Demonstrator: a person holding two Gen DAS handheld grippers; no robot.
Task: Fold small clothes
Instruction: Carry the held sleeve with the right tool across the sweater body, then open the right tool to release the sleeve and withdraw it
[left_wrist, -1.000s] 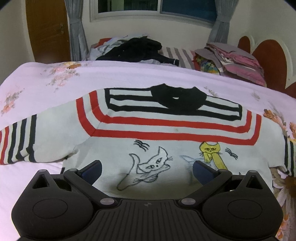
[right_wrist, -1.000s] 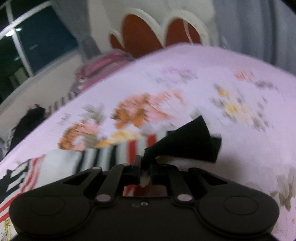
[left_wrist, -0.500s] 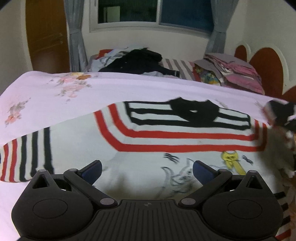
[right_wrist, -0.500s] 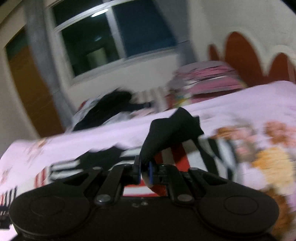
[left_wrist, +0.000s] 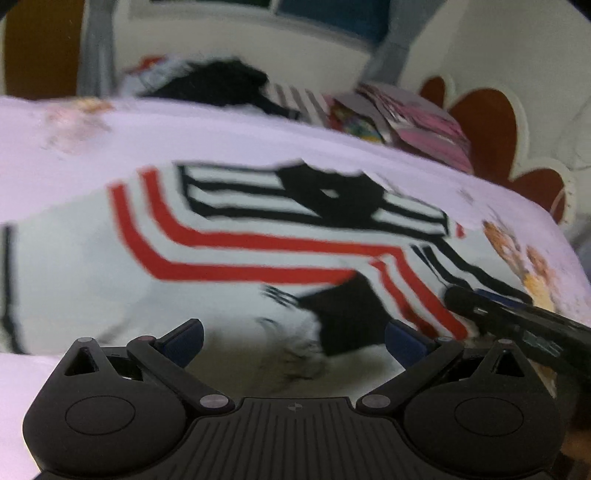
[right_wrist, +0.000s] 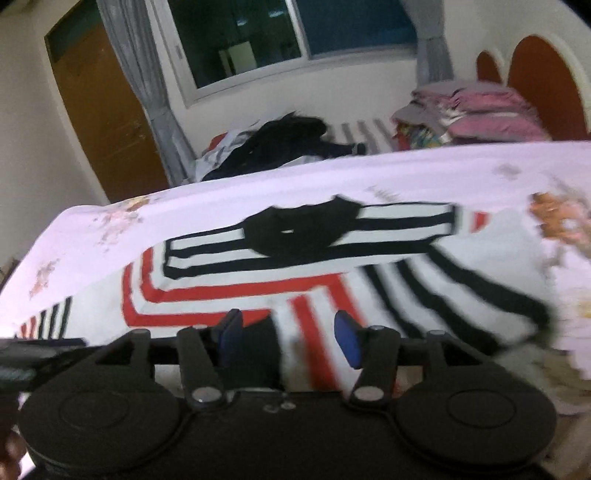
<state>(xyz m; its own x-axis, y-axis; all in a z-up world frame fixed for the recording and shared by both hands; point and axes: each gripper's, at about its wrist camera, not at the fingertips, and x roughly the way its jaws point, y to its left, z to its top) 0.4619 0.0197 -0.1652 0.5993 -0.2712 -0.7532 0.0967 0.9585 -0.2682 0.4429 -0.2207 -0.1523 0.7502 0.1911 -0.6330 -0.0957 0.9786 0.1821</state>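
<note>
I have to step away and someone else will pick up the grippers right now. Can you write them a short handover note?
Left gripper: open, empty, over the sweater's hem.
Right gripper: open; the black cuff lies between its fingers, not clamped.
The striped sweater lies face up on the floral bedsheet, with the right sleeve folded across the chest.
Left to do: fold the left sleeve in, then fold the body.

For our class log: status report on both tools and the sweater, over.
Left tool open, empty. Right tool open, black cuff between its fingers. Sweater flat on bed, right sleeve folded across chest. Nothing in the way.
</note>
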